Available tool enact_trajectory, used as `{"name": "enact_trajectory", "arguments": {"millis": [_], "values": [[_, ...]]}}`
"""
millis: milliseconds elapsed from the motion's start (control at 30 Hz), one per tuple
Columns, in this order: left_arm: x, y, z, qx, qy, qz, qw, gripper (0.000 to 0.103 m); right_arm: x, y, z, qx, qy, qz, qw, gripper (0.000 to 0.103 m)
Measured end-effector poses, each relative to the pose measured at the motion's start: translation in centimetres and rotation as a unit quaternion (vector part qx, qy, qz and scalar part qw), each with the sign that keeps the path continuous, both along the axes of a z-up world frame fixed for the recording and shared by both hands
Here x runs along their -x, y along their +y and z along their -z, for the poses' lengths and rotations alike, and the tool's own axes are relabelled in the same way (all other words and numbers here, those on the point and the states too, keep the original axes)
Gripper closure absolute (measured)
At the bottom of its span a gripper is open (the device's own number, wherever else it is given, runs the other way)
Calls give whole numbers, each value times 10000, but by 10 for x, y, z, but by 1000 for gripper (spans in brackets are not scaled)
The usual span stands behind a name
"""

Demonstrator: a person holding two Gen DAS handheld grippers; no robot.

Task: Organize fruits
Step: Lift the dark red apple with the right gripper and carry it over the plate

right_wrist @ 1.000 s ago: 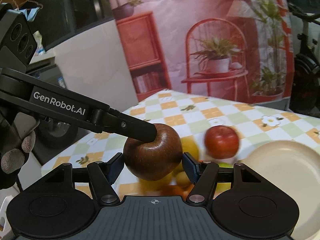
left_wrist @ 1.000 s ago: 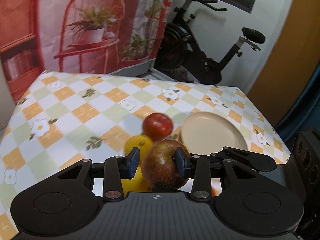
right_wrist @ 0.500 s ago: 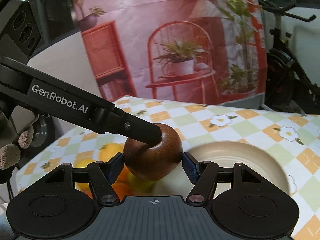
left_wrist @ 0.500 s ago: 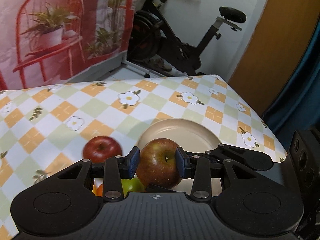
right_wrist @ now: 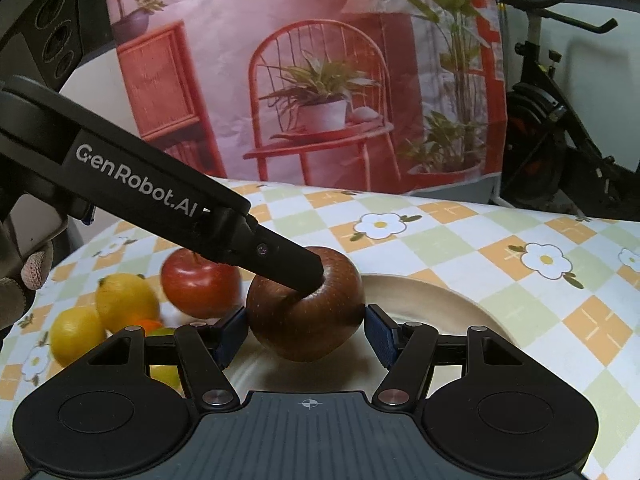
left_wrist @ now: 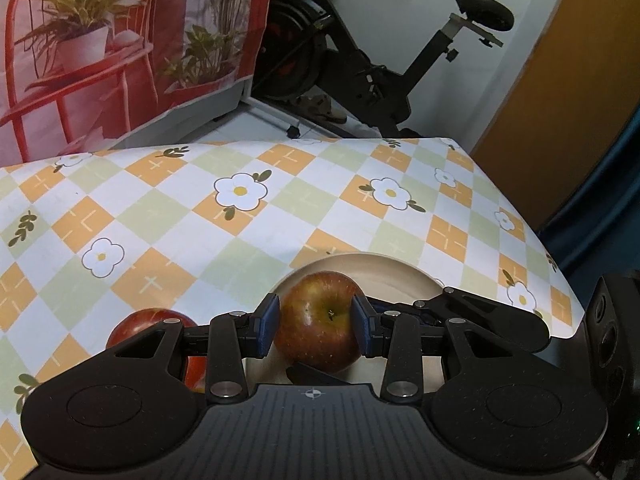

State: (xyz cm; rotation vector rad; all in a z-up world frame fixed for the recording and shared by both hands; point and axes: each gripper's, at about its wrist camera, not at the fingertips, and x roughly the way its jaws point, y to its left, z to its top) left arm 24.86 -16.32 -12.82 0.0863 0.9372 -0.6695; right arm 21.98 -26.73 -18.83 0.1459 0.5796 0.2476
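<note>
Behind the counter (left_wrist: pixel 168 216) with its checked flower cloth stands an exercise bike (left_wrist: pixel 360 64) beside a printed backdrop. From the left wrist view, the left claw (left_wrist: pixel 316 325) is clamped on a russet apple (left_wrist: pixel 320 322), both blue pads pressed to its sides, above the cream plate (left_wrist: pixel 394 270) near the counter's right edge; whether the apple touches the plate is hidden. A red apple (left_wrist: pixel 150 322) at the left is half covered by the claw's frame.

From the right wrist view, the right claw (right_wrist: pixel 306 334) stands wide, its pads just clear of the same russet apple (right_wrist: pixel 308 312), over the plate (right_wrist: pixel 452 304). Left of it the red apple (right_wrist: pixel 196 290) is blurred, with two lemons (right_wrist: pixel 100 316) beside it and something orange and green half hidden behind the frame.
</note>
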Motion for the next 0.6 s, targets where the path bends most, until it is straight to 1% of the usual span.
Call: {"name": "enact_trajectory", "arguments": {"millis": [167, 267, 433, 600], "values": [[-6, -3, 5, -79, 51, -12, 10000, 61, -6, 0, 6, 123, 67, -28, 9999, 43], [-8, -1, 5, -23, 56, -38, 10000, 61, -8, -1, 6, 92, 61, -16, 9999, 43], [-9, -1, 6, -17, 18, -57, 10000, 60, -8, 2, 7, 128, 79, 6, 9999, 43], [-6, -5, 5, -97, -78, -39, 9999, 58, -8, 1, 5, 133, 112, 13, 9998, 42]]}}
